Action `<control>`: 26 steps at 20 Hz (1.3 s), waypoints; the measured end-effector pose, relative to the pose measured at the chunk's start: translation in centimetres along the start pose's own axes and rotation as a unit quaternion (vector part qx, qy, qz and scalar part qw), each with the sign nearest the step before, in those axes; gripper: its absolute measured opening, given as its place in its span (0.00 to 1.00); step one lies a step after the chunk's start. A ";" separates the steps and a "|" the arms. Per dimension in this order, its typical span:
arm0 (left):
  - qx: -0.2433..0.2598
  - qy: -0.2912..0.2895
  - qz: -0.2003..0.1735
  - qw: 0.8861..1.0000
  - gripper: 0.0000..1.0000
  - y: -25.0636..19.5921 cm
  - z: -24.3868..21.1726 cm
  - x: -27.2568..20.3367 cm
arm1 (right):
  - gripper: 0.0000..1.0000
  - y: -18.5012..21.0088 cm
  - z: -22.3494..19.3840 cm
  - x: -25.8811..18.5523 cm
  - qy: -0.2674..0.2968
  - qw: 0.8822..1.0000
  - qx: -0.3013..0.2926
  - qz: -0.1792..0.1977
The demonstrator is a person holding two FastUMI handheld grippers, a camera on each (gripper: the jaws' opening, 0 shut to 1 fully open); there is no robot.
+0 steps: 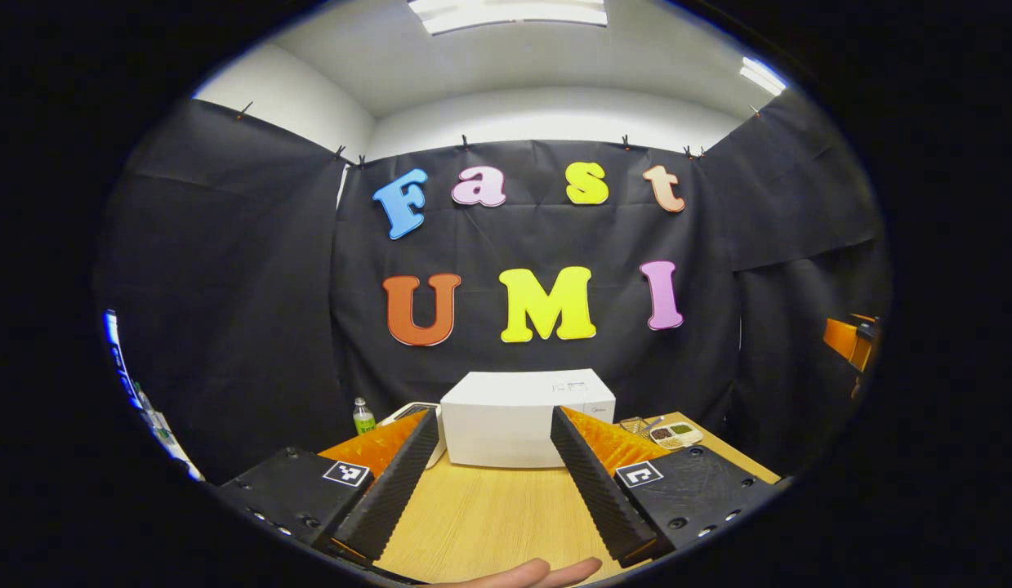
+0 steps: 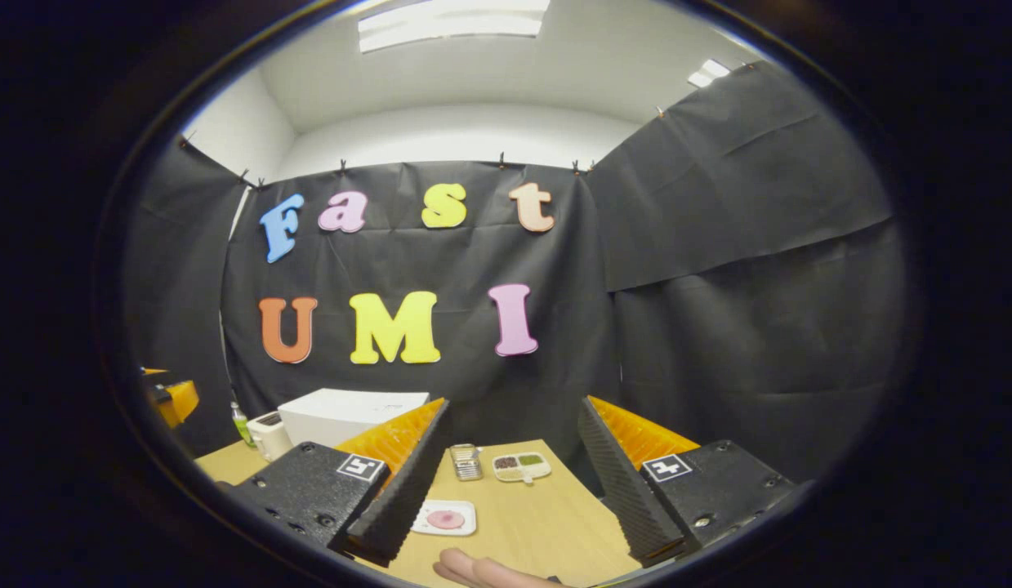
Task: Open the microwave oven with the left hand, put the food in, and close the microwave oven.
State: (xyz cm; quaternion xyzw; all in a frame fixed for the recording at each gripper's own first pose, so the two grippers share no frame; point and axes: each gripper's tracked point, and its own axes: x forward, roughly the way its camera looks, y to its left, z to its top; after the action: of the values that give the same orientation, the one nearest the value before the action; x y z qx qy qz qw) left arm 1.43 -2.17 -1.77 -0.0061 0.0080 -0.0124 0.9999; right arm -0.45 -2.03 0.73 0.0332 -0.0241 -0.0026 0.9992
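Note:
The white microwave oven (image 1: 518, 418) stands shut at the back of the wooden table (image 1: 489, 514), straight ahead of my left gripper (image 1: 493, 482), which is open and holds nothing. In the right gripper view the microwave oven (image 2: 342, 415) sits at the left. A white plate with a pink piece of food (image 2: 445, 518) lies on the table just ahead of my right gripper (image 2: 510, 490), which is open and empty above it. A fingertip (image 2: 473, 570) shows at the bottom edge.
Left of the microwave stand a white toaster (image 2: 269, 434) and a green bottle (image 1: 363, 416). To its right lie a divided tray of grains (image 2: 522, 466) and a small metal rack (image 2: 466, 461). The other gripper (image 1: 853, 341) shows at the far right edge.

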 end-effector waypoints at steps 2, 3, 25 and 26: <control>-0.007 -0.004 0.002 1.000 0.93 0.0 -0.4 1.0 | 1.00 -0.4 0.0 0.3 -0.008 1.000 0.013 -0.001; -0.008 -0.007 0.006 1.000 0.93 -0.1 -0.6 1.6 | 1.00 -0.5 -0.1 0.5 -0.011 1.000 0.014 0.000; -0.012 0.090 -0.075 0.993 0.94 -16.6 -22.1 31.2 | 0.92 -5.9 -4.6 8.0 -0.009 1.000 0.015 0.001; -0.014 0.095 -0.068 0.993 0.94 -16.3 -22.8 32.2 | 1.00 -6.1 -5.0 8.1 -0.008 1.000 0.016 0.000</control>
State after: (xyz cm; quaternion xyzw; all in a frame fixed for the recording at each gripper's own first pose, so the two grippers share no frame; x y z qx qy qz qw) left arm 32.88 -19.59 -24.89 -0.0198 0.1023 -0.0806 0.9913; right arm 7.91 -7.88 -4.23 0.0497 -0.0325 -0.0024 0.9982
